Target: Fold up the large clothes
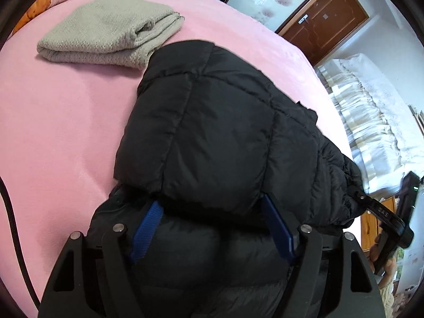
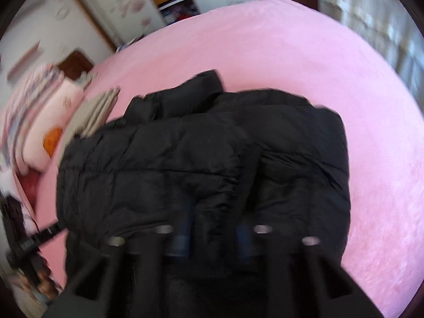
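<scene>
A: What is shown from the left wrist?

B: A black puffer jacket (image 1: 217,143) is seen lying folded on a pink bedsheet (image 1: 66,137). The left gripper (image 1: 212,212) is pictured with its blue fingers (image 1: 145,225) set wide, a thick fold of the jacket bulging between them. The fingertips are buried under the upper layer, so whether the padding is actually pressed cannot be told. A folded grey knitted blanket (image 1: 108,31) is seen beyond the jacket, its near corner touching or tucked beneath the collar end. A pillow with an orange print (image 1: 37,8) is glimpsed at the far edge, and a brown door (image 1: 326,18) stands past the bed.

A: And from the right wrist?

B: The picture is blurred by motion. The same jacket (image 2: 201,159) is shown spread across the pink sheet (image 2: 371,159) in two padded halves. The right gripper (image 2: 214,228) is seen low over the near hem, its fingers (image 2: 182,238) drawn close together with a narrow ridge of black fabric between them; a firm pinch cannot be confirmed through the blur. Pillows (image 2: 47,127) are seen stacked at the left edge of the bed.
</scene>
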`<act>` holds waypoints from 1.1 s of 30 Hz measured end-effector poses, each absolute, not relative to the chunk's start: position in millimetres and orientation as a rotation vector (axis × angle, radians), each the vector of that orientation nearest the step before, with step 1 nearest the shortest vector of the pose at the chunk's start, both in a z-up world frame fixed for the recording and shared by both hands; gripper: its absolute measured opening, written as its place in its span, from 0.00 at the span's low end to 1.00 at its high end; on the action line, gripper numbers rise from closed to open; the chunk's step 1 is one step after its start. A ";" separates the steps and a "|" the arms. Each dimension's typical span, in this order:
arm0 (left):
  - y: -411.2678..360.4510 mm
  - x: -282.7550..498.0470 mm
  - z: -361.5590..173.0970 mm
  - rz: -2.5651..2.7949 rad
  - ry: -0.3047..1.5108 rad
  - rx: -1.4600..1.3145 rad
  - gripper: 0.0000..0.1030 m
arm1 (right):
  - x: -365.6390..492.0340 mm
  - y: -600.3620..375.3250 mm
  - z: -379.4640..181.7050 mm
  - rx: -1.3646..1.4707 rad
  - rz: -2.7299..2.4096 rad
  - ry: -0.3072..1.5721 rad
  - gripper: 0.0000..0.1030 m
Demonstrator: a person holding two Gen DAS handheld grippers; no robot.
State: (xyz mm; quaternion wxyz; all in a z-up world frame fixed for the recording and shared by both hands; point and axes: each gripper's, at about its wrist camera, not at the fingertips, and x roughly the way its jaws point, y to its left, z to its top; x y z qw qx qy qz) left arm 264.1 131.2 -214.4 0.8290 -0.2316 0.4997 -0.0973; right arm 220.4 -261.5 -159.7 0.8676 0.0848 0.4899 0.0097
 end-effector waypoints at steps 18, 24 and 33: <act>141.3 291.6 -182.5 -0.049 0.983 -0.394 0.72 | 217.9 -297.5 -156.9 0.126 -0.224 1.030 0.14; 109.2 327.3 -159.0 -0.084 0.925 -0.299 0.70 | 212.6 -303.6 -174.0 0.179 -0.221 1.040 0.20; 68.9 369.9 -194.0 0.000 1.017 -0.046 0.60 | 202.2 -316.7 -143.4 0.200 -0.267 0.938 0.50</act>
